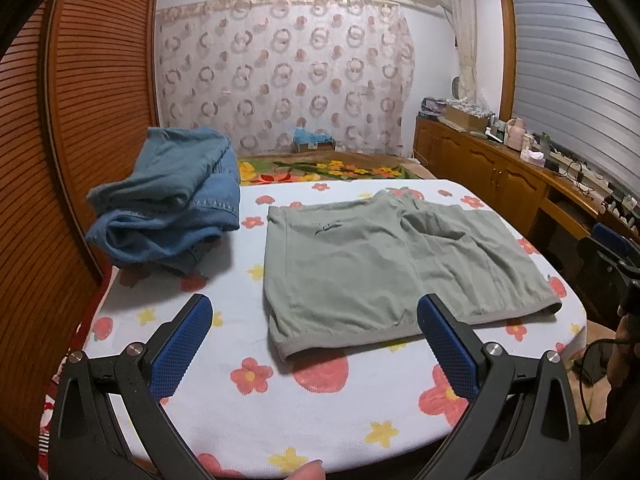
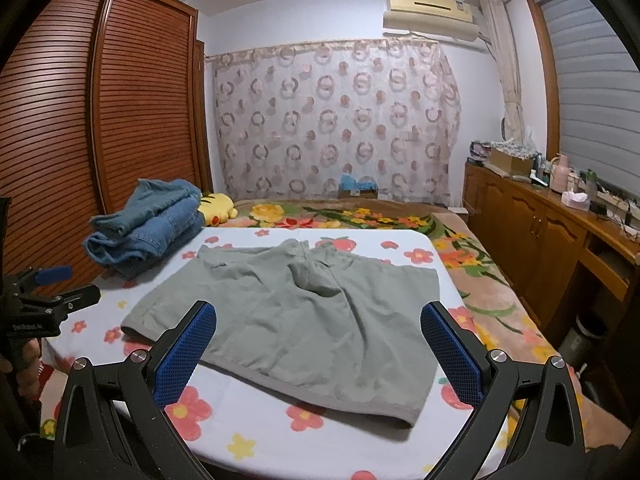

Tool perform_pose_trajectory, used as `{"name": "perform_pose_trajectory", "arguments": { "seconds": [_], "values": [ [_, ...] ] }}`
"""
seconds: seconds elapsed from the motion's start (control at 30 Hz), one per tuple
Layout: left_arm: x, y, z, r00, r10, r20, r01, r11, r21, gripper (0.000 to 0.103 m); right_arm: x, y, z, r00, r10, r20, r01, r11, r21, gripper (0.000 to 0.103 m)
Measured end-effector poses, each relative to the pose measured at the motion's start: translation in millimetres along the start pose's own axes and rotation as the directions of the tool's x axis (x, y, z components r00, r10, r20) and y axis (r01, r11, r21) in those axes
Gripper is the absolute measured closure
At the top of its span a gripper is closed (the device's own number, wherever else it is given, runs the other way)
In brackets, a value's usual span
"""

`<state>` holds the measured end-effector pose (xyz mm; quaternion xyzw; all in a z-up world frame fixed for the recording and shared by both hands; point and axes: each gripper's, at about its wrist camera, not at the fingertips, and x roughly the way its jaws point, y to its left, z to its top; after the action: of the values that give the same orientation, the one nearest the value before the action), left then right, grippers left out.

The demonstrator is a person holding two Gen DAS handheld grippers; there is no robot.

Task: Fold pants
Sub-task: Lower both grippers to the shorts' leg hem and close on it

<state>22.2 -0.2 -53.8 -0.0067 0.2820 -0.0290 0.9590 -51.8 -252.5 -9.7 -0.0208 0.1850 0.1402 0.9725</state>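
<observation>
Two wide-open claws, left claw (image 1: 314,310) and right claw (image 2: 318,314), above green shorts (image 2: 296,312).

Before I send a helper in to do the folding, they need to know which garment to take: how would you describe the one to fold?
Start at the floral sheet covering the bed, with the slatted wooden wardrobe to its left. In the sheet's middle lie the grey-green shorts, spread flat. Unlike the blue denim pile heaped by the wardrobe, they are pale, single and unfolded.
</observation>
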Motion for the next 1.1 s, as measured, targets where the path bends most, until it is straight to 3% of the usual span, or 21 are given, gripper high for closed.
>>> {"name": "perform_pose_trajectory", "arguments": {
  "seconds": [0.27,0.57,0.67,0.9,1.1],
  "values": [
    [16.4,12.9,-7.0,0.999,-0.019,-0.03,0.019,1.0,0.004,0.001,6.6,-4.1,-0.9,0.999,-0.027,-0.044,0.027,1.0,-0.009,0.002],
    [41.1,28.2,-18.6,0.996,-0.013,-0.084,0.014,1.0,0.006,0.003,14.4,-14.4,-6.0,0.986,-0.054,-0.156,0.055,0.999,-0.003,0.01],
    [52.2,35.5,-22.5,0.992,-0.005,-0.122,0.006,1.0,0.003,0.008,15.5,-16.8,-3.0,0.98,-0.057,-0.188,0.059,0.998,0.004,0.013],
    [72.3,44.6,-28.6,0.984,-0.017,-0.177,0.017,1.0,-0.002,0.029,13.2,-15.1,10.2,0.968,-0.056,-0.245,0.063,0.998,0.022,0.021],
    [80.3,45.6,-31.2,0.978,-0.044,-0.204,0.039,0.999,-0.031,0.038,12.5,-18.2,16.2,0.968,-0.028,-0.25,0.04,0.998,0.042,0.025]
  ]
}}
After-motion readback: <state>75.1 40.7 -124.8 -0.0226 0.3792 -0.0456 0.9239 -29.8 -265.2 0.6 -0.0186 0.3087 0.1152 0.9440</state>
